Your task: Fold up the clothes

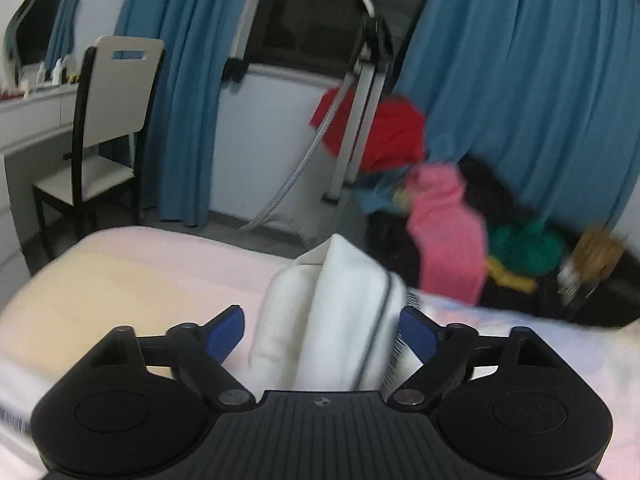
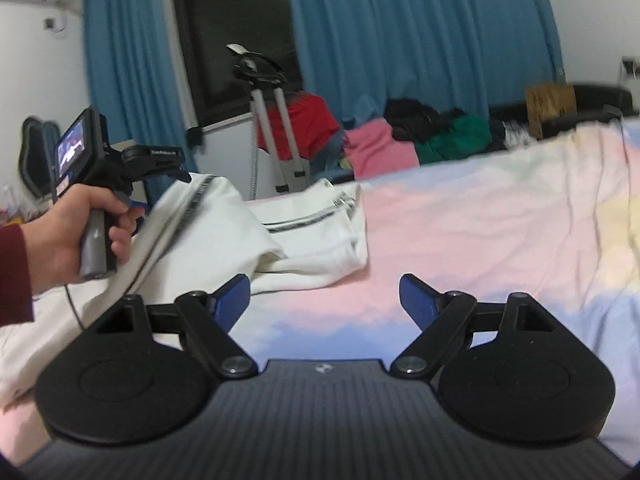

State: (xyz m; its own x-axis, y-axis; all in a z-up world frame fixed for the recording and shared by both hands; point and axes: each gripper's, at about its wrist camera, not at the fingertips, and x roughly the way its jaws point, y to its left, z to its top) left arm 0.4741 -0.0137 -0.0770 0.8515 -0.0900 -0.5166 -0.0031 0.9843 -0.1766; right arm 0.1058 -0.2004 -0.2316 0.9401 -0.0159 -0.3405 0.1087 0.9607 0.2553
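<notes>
**Left gripper lifts a fold of the white garment while the right waits empty**

The step in hand looks like an early fold: a white zippered garment (image 2: 304,232), probably a jacket, lies partly bunched on the pastel bedsheet (image 2: 480,220), and one edge of it is being raised by the left gripper (image 1: 320,334).

In the left wrist view, a thick ridge of the white cloth rises between the two blue fingertips (image 1: 226,332) and runs forward from them. The jaws stand fairly wide, and the cloth touches the right-hand pad while a gap shows beside the left-hand one. Whether the cloth is truly pinched or only draped between the fingers cannot be told from here. In the right wrist view the person's left hand (image 2: 76,232) grips that tool's handle up and to the left, with the garment's zipper edge hanging from the tool's front; the fingertips themselves are hidden there.

The right gripper (image 2: 324,300) is wide open and holds nothing. Only bare sheet lies between its fingers, and the garment sits just ahead and to its left, its hem near the left fingertip.

The next move likely calls for the right gripper to reach forward-left, take a matching edge of the garment, and then carry it across with the left so the cloth folds flat without slipping.
</notes>
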